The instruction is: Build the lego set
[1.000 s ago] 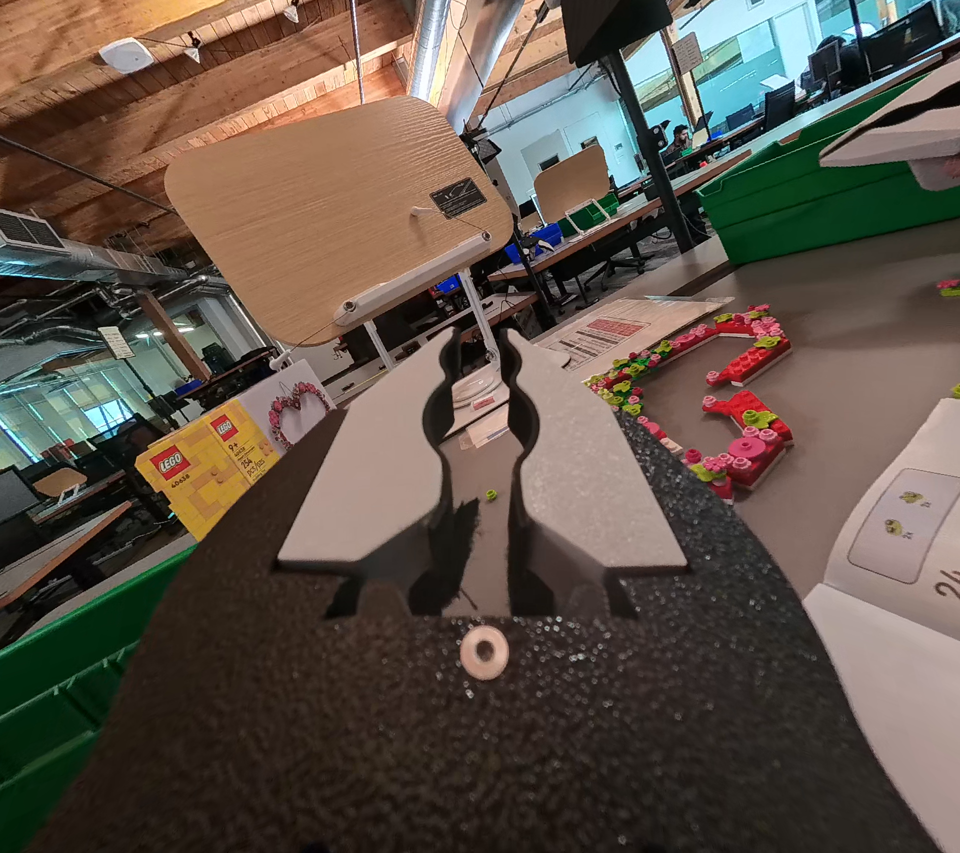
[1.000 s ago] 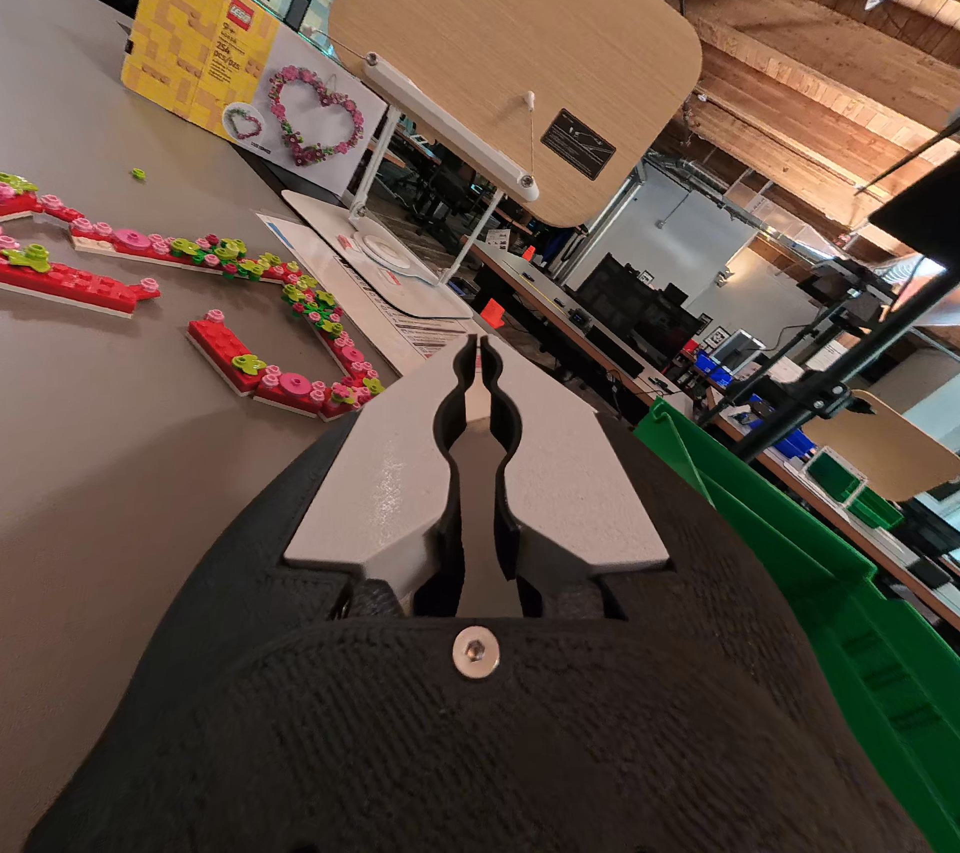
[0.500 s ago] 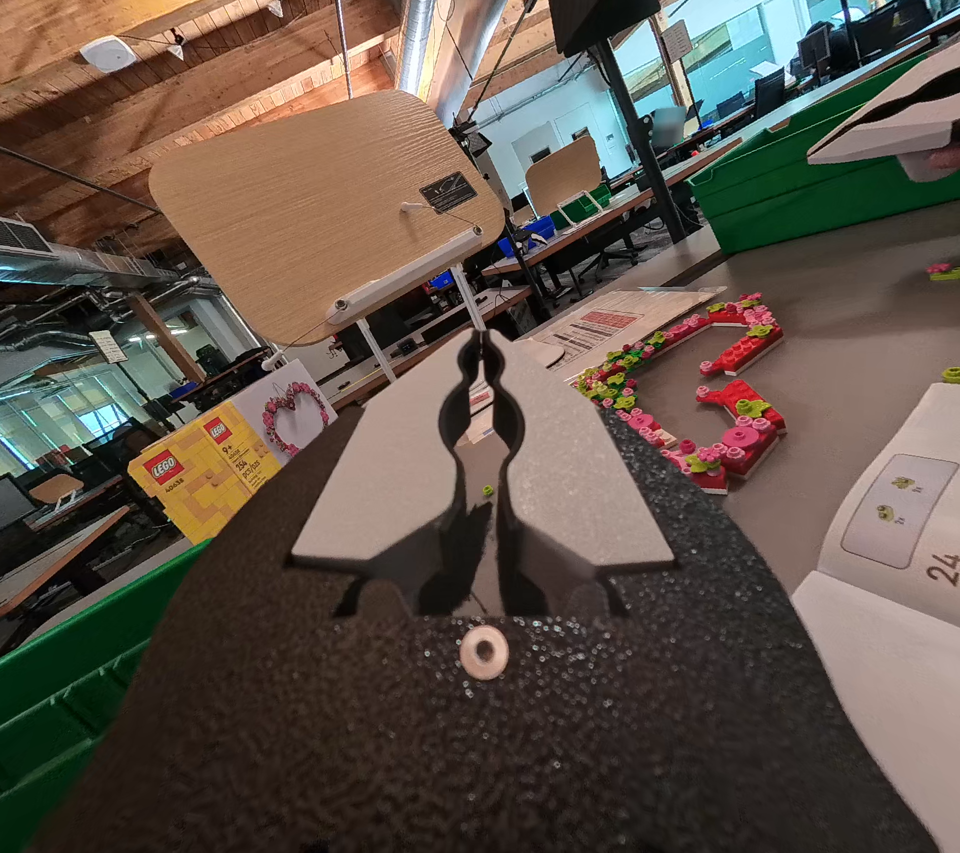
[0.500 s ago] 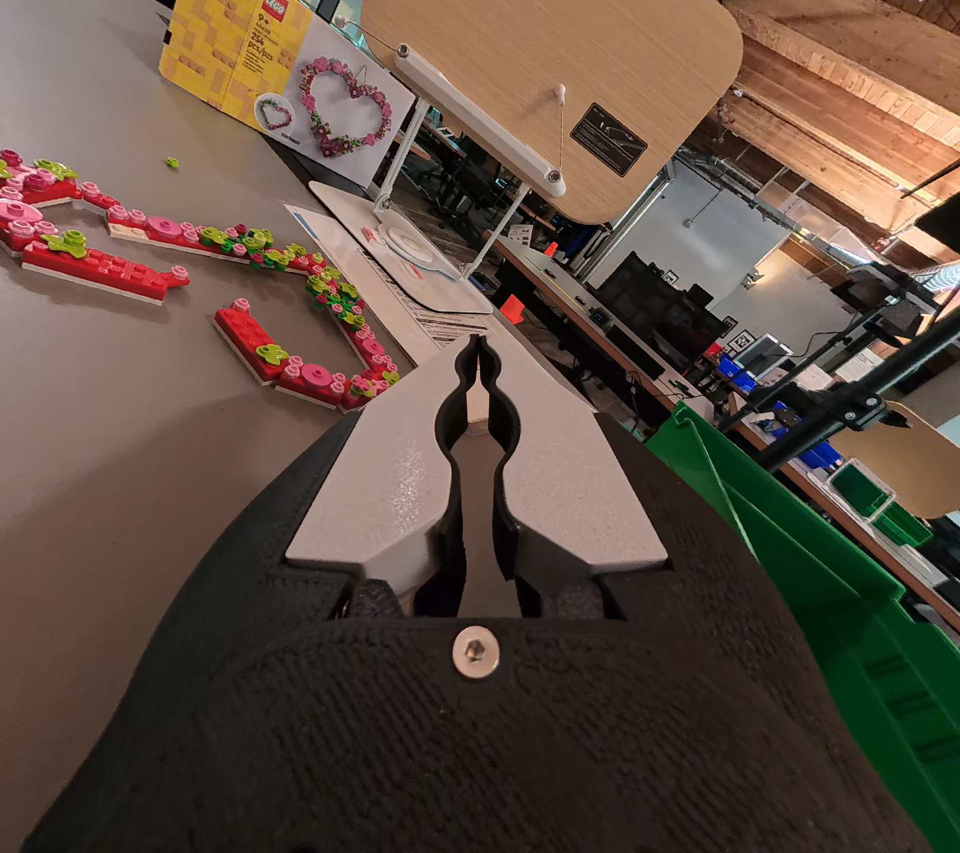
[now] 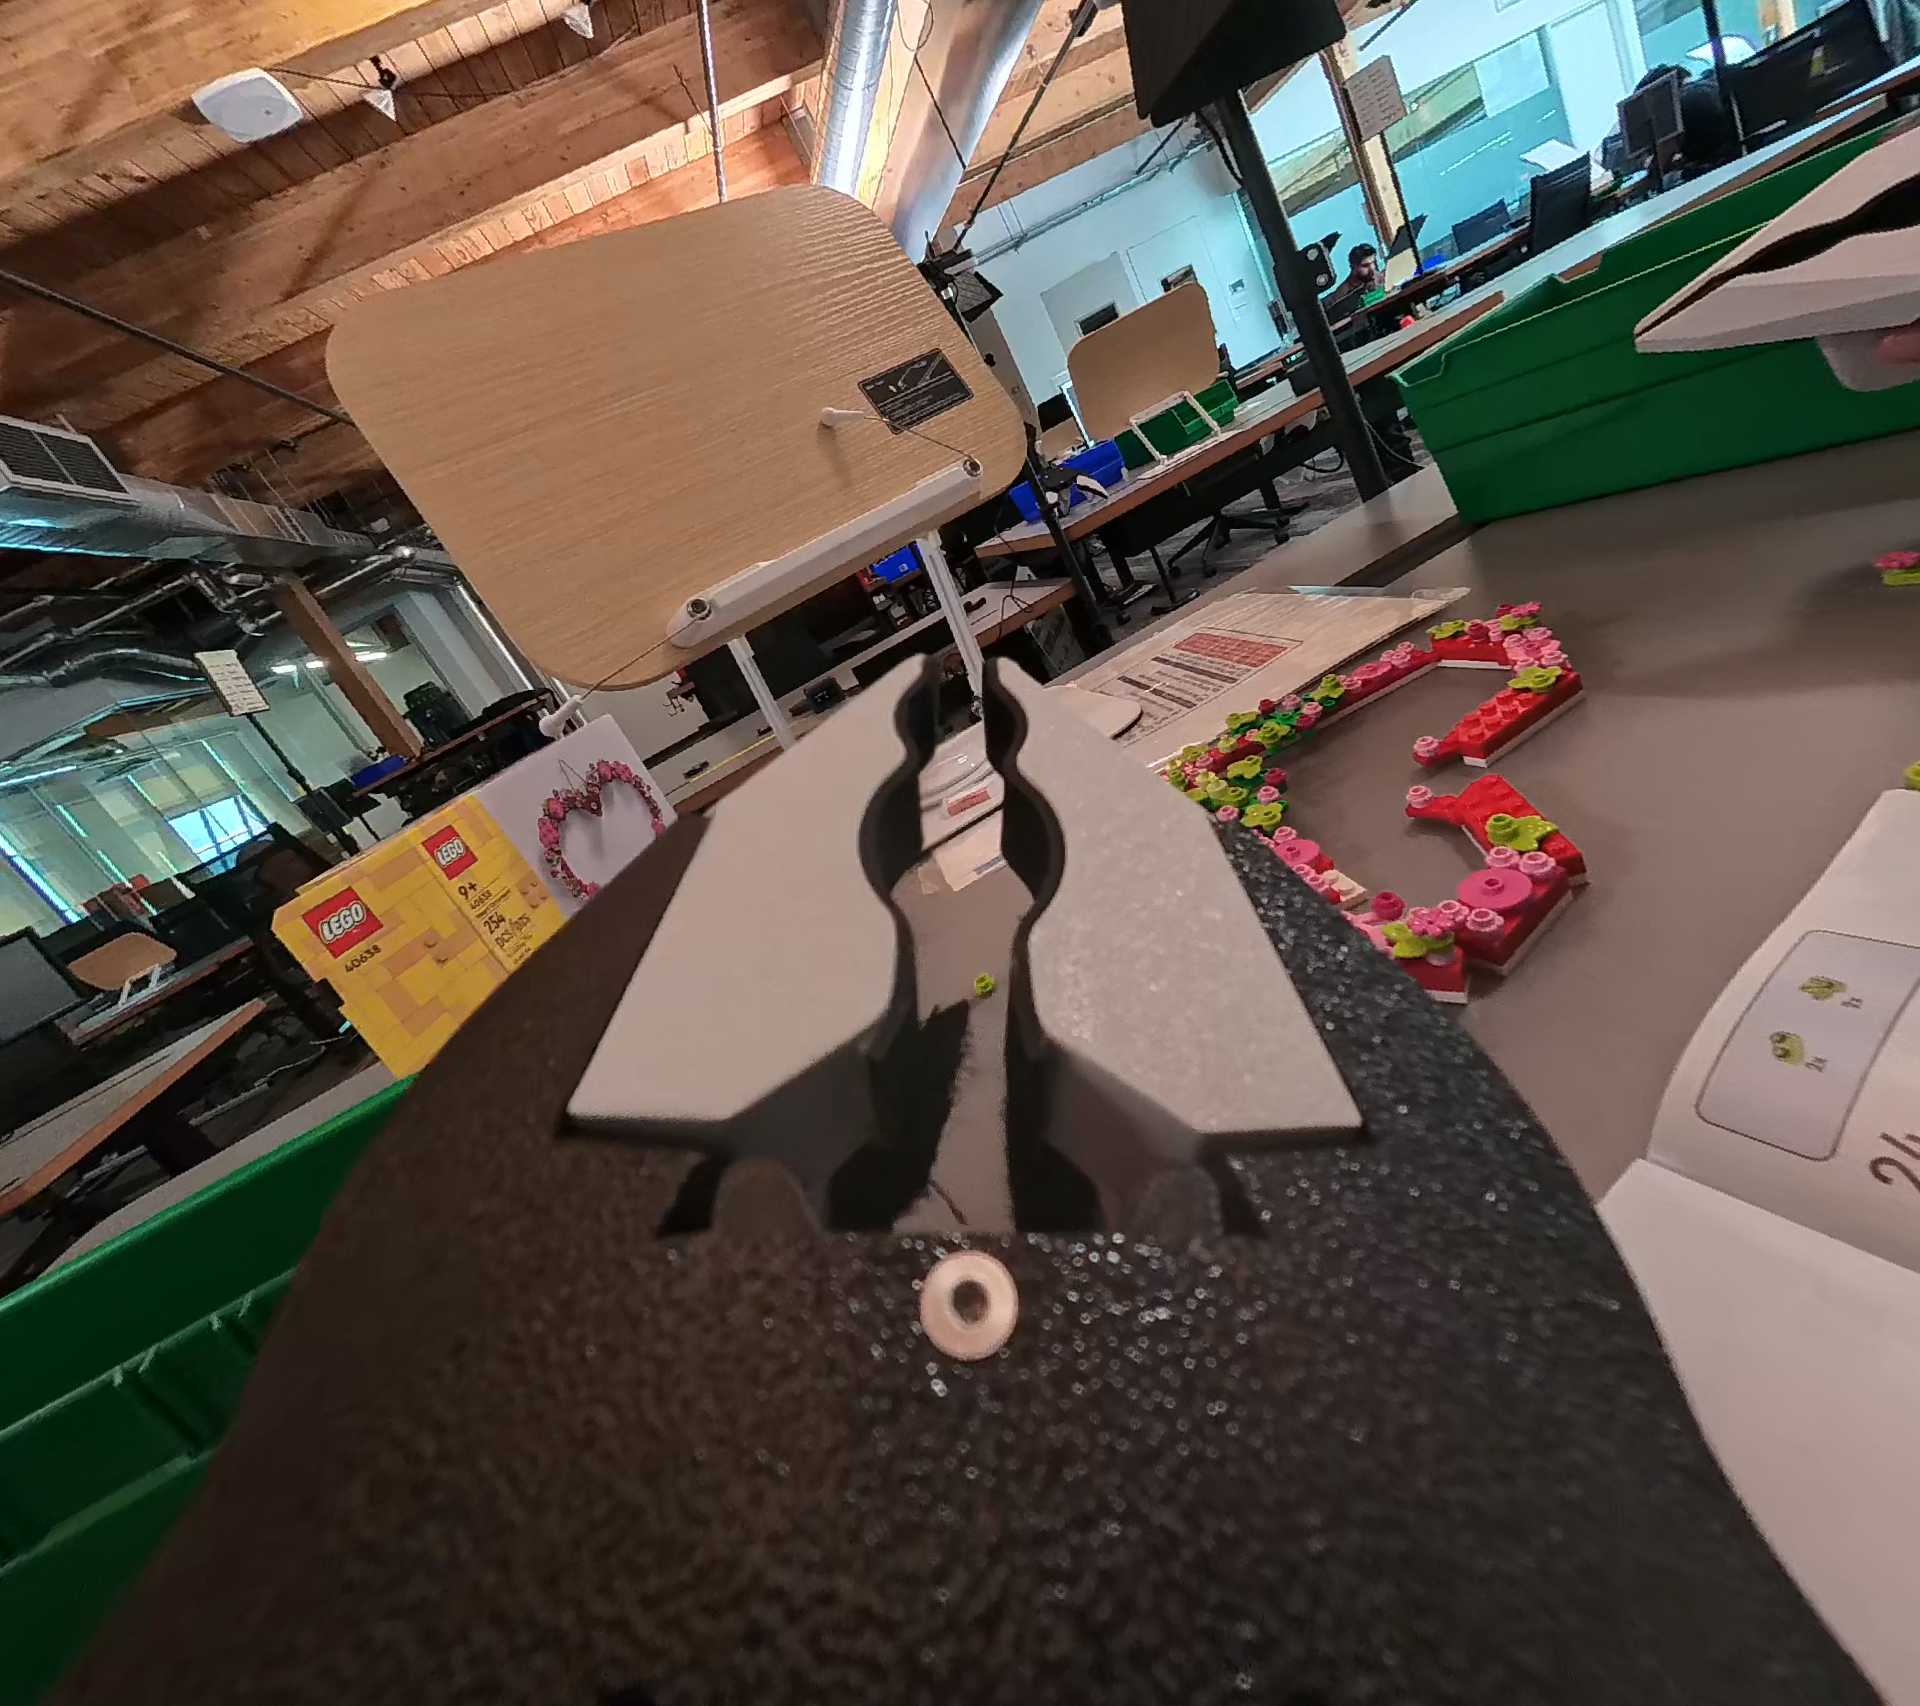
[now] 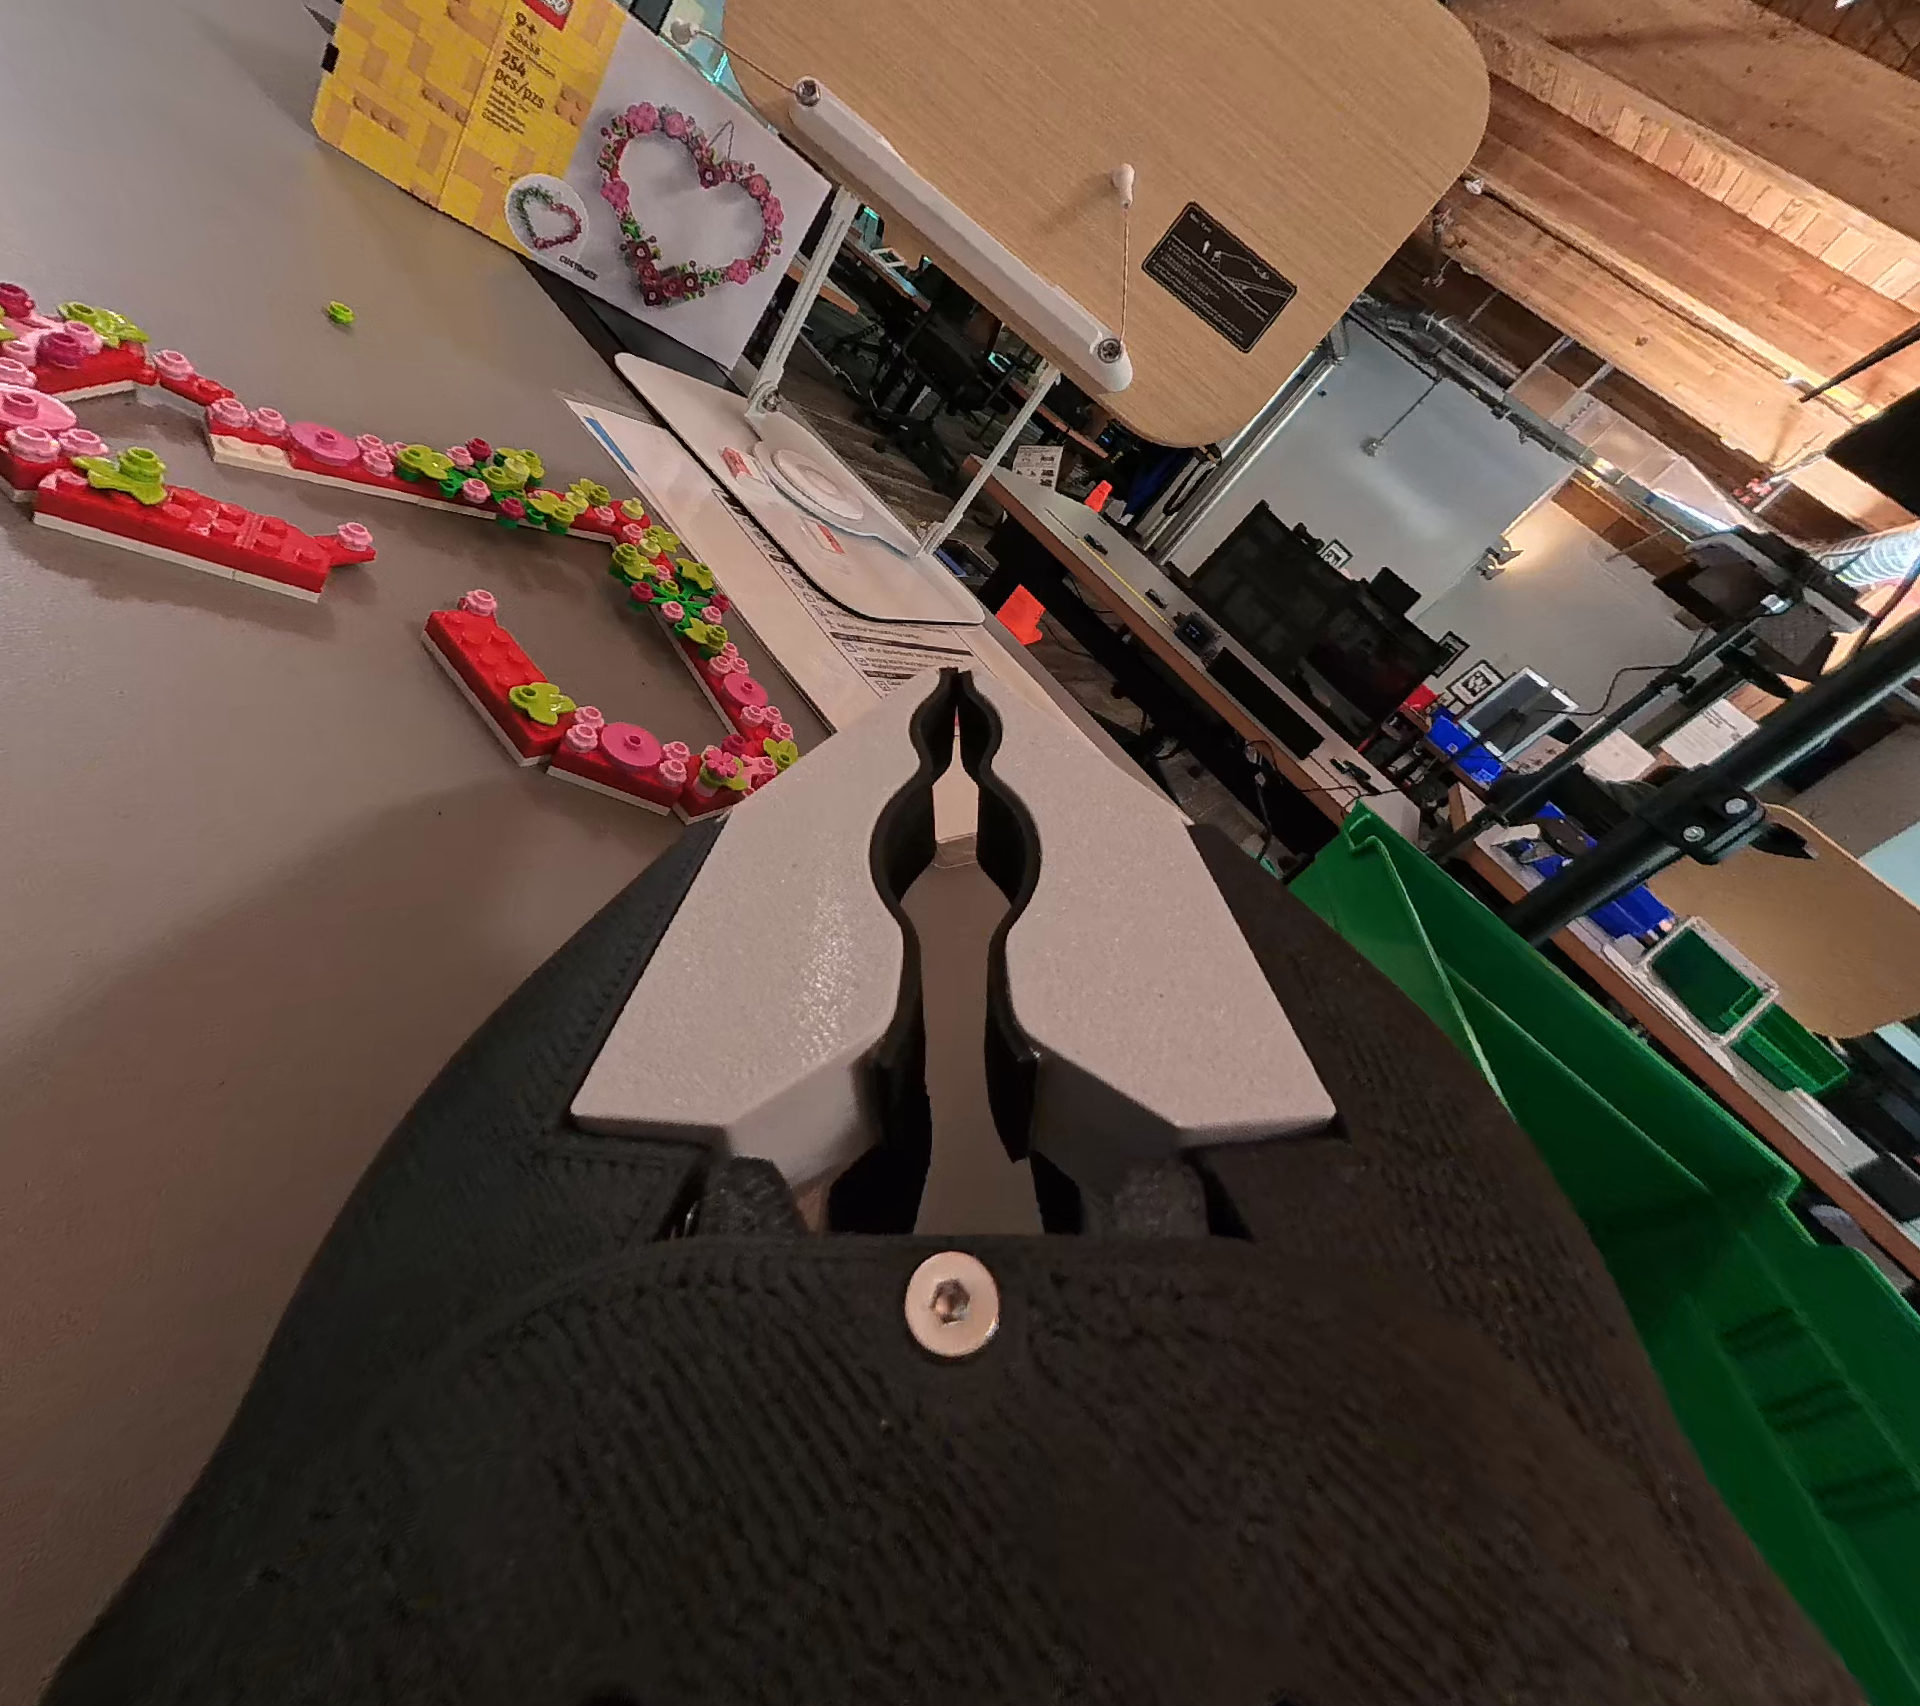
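Observation:
Several red Lego plate sections with pink flowers and lime leaves lie on the grey table (image 5: 1714, 617). A long curved section (image 5: 1340, 706) and a short one (image 5: 1496, 887) lie right of my left gripper (image 5: 961, 680). Its fingers are slightly parted and empty. A loose lime stud (image 5: 982, 986) shows on the table through the gap. My right gripper (image 6: 958, 685) is shut and empty, low over the table, just right of a short section (image 6: 582, 721). The curved section (image 6: 468, 472) lies beyond. The right gripper also shows in the left wrist view (image 5: 1787, 285).
An open instruction booklet (image 5: 1787, 1033) lies at the right. The yellow Lego box (image 6: 488, 46) and a wooden book stand (image 6: 1101, 56) stand at the table's far edge, with a paper sheet (image 5: 1226, 659) beneath. Green bins (image 6: 1662, 1241) (image 5: 104, 1365) flank the table. There is about 30 cm between the tips of the two grippers.
My left gripper closed almost fully, then parted a little again. My right gripper closed its small remaining gap and its view shifted, so the Lego sections sit further right in it.

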